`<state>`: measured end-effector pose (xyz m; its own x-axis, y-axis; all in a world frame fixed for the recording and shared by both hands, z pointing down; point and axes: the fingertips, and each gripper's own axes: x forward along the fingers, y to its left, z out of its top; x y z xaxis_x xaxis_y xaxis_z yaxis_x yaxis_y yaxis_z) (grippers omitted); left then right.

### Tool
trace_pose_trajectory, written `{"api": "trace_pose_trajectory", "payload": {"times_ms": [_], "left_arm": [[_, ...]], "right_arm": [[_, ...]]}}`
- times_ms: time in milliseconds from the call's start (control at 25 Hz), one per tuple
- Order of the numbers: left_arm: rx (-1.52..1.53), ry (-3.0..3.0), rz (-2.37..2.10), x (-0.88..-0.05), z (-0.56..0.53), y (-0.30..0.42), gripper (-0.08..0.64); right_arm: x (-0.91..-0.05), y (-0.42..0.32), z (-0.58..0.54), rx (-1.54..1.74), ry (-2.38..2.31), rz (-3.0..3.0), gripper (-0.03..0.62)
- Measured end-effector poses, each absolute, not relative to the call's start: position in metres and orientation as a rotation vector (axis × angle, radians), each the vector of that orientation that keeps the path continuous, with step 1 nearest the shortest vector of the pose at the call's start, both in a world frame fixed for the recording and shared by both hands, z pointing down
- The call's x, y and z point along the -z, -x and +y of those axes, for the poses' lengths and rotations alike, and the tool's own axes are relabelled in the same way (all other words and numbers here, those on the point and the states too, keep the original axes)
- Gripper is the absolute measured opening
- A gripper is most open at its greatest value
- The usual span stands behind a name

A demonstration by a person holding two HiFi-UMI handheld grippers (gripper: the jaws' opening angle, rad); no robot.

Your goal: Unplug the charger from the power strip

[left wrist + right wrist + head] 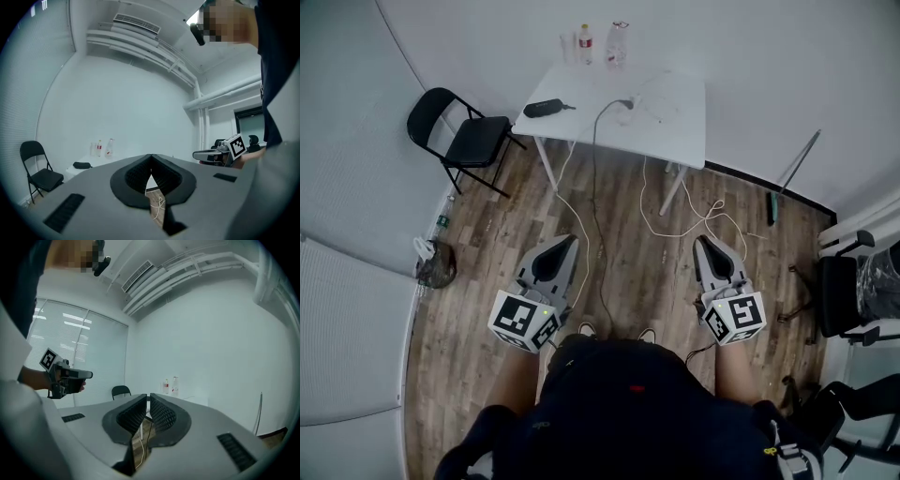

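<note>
Can just make out the charger (625, 102) as a small dark lump at the head of a black cable (594, 187), sitting midway along the white table (680, 141) and seemingly plugged into a pale power strip (637, 106) barely distinct from the tabletop; cannot confirm the join from here. Holding the left gripper (567, 240) and the right gripper (705, 242) level and side by side, well short of the table, touching nothing. Both closed on empty air: left tips pressed together, right down to a hairline slit. Also on the table: a flat black object (546, 108) near the left corner and bottles (585, 43) at the far edge. Below, a wood-plank floor (487, 309) with a white cord (643, 192) looping under the table. Left, a black folding chair (464, 136); right, dark office chairs (842, 291); beyond, plain white walls (769, 56)
</note>
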<state>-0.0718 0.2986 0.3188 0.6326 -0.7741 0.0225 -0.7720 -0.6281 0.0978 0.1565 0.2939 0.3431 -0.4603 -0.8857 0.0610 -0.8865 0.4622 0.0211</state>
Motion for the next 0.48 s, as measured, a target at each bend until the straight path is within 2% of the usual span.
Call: {"api": "trace_pose_trajectory", "payload": {"times_ms": [480], "left_arm": [[0.039,-2.752,-1.268,-0.329,0.283,0.136,0.02]], "right_arm": [[-0.35,-0.093,0.274,-0.018,-1.629,-2.599,0.037]]}}
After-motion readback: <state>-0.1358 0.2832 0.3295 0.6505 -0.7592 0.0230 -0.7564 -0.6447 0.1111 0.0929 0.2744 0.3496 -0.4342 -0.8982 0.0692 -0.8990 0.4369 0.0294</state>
